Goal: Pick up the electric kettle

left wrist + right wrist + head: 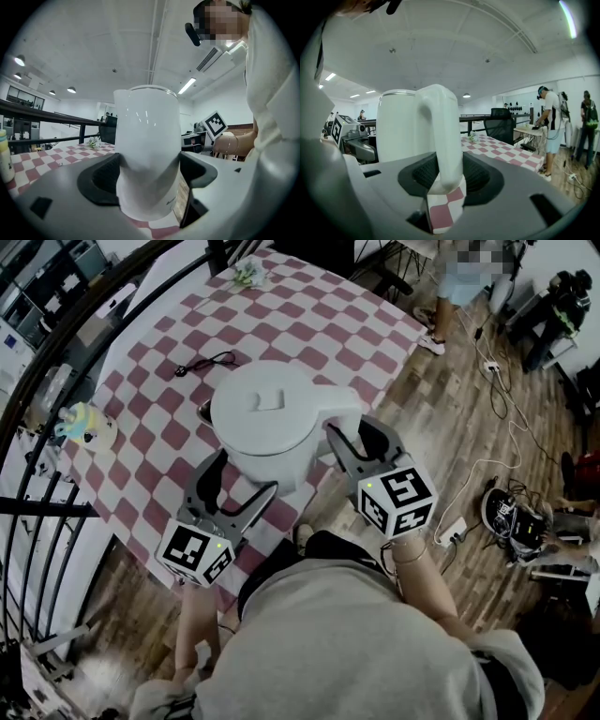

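Note:
A white electric kettle (pixel 267 418) stands on the checkered table (pixel 141 456) near its front edge, lid on. My left gripper (pixel 239 479) reaches in from the near left. In the left gripper view its dark pads (pixel 101 180) press on both sides of the kettle's lower body (pixel 147 140). My right gripper (pixel 359 442) comes in from the near right. The kettle's curved handle (pixel 443 136) sits pinched between its pads in the right gripper view, low on the handle. The kettle's base is hidden by the grippers.
A black cable (pixel 208 362) lies on the cloth behind the kettle. A small yellow and blue object (pixel 84 423) stands at the table's left edge beside a black railing (pixel 56 507). A person (pixel 459 287) stands beyond the far right corner; cables (pixel 497 399) trail on the wooden floor.

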A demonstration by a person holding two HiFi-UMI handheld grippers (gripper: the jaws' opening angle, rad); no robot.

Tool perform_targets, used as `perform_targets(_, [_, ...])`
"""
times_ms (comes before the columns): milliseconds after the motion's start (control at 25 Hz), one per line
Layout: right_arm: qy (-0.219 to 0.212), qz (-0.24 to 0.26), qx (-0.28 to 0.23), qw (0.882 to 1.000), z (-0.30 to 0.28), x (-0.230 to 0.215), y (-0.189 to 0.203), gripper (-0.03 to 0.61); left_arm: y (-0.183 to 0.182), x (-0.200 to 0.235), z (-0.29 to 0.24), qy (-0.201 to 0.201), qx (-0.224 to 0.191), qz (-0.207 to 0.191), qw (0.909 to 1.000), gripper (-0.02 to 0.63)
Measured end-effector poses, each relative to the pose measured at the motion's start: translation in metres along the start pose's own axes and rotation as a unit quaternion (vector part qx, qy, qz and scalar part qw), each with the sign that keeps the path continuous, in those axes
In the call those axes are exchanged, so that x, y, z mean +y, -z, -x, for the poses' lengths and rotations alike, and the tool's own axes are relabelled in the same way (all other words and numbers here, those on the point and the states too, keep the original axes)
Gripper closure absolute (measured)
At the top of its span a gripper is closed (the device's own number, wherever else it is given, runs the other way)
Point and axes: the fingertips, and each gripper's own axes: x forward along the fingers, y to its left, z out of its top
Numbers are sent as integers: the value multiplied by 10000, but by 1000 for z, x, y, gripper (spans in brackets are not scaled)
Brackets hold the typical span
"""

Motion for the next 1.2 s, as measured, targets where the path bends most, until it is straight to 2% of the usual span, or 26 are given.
perform_targets(1200, [89, -161, -46, 9998, 0, -6, 4, 428, -8, 1, -5, 48, -121, -42, 9999, 207])
